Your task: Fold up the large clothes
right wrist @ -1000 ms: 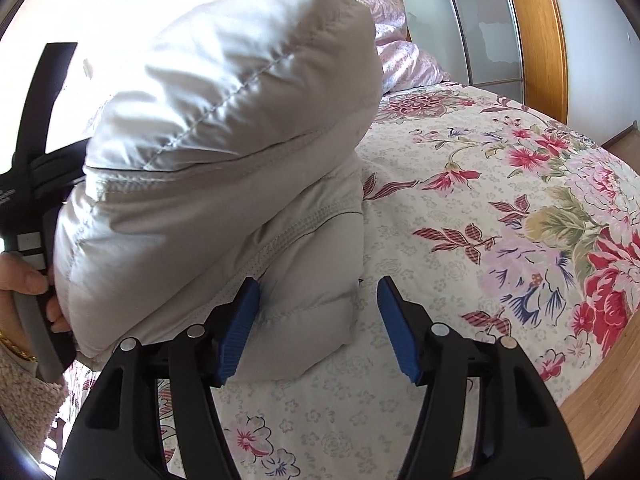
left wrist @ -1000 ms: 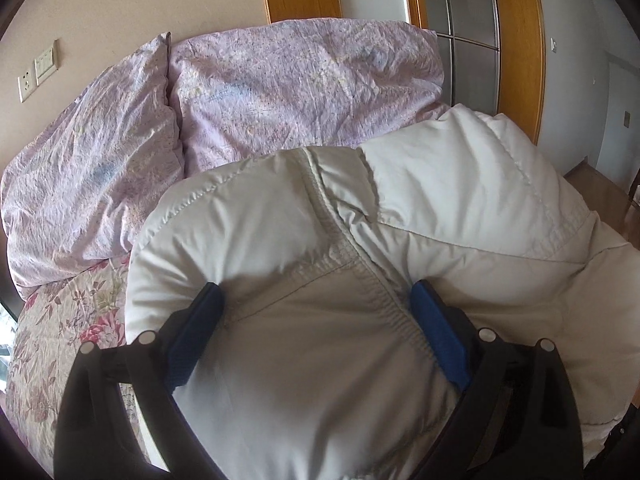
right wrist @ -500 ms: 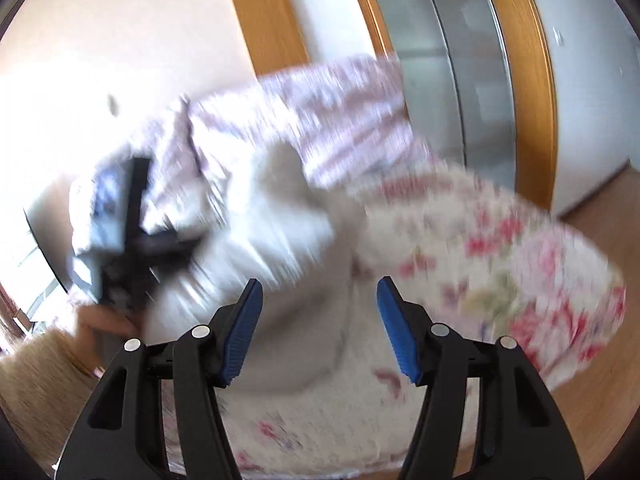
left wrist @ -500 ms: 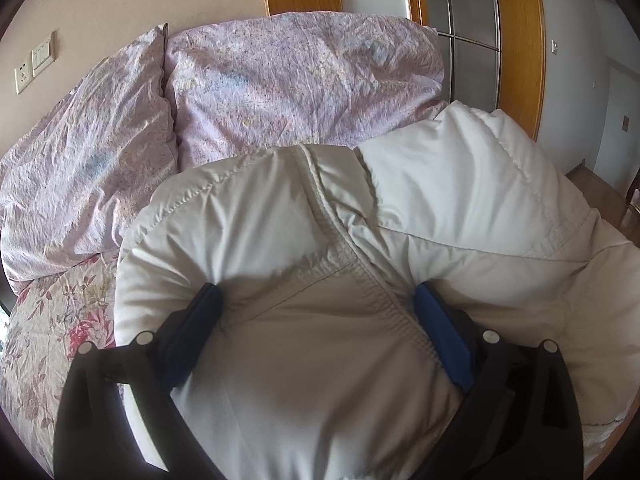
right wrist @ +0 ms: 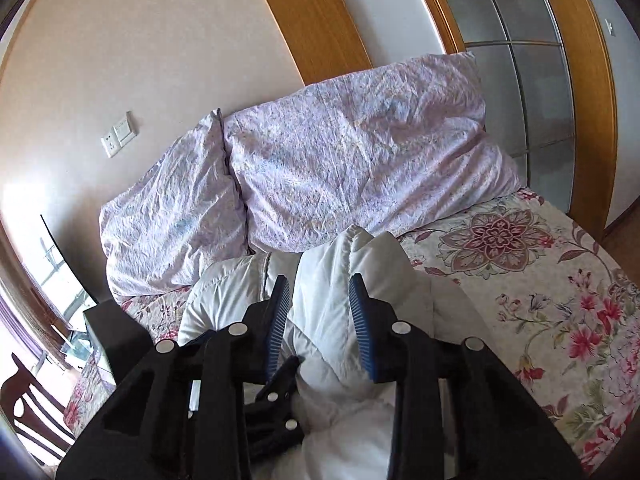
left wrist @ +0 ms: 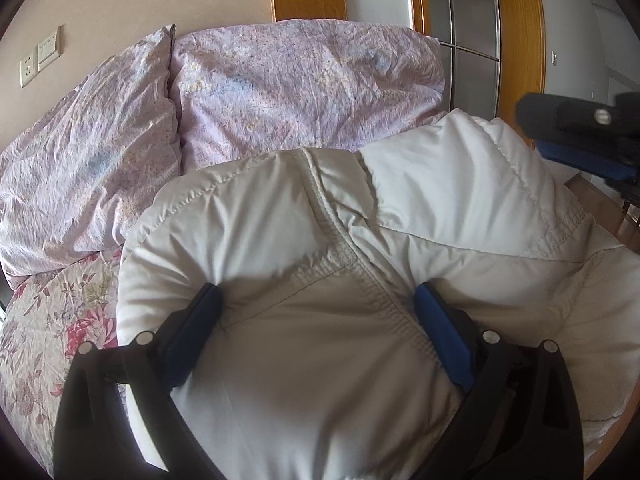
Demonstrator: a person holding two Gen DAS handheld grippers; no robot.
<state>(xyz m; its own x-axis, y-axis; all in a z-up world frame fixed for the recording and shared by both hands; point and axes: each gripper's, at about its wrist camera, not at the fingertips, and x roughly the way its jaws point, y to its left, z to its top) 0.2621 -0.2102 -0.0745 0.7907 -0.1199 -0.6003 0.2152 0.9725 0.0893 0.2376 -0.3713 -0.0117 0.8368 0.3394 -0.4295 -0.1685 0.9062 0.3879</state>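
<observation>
Left gripper (left wrist: 316, 312), clamped across a thick fold of the jacket (left wrist: 360, 264), steadies the bundle on the bed (right wrist: 560, 280). Right gripper (right wrist: 318, 300), above, is closing around a raised ridge, probably to lift it over. Two pillows (right wrist: 320, 168) crowd the far side.

The white quilted down jacket (left wrist: 360, 272) is bunched into a thick, puffy bundle of several folded layers on the flower-patterned bedspread (right wrist: 560, 300), its far edge close to the two lilac pillows (left wrist: 280, 92) at the head of the bed. Stitched seams and a ribbed, gathered band run across its upper face. A rounded padded fold rises at the far right of the bundle. In the right wrist view a raised ridge of the jacket (right wrist: 340, 280) stands upright.
</observation>
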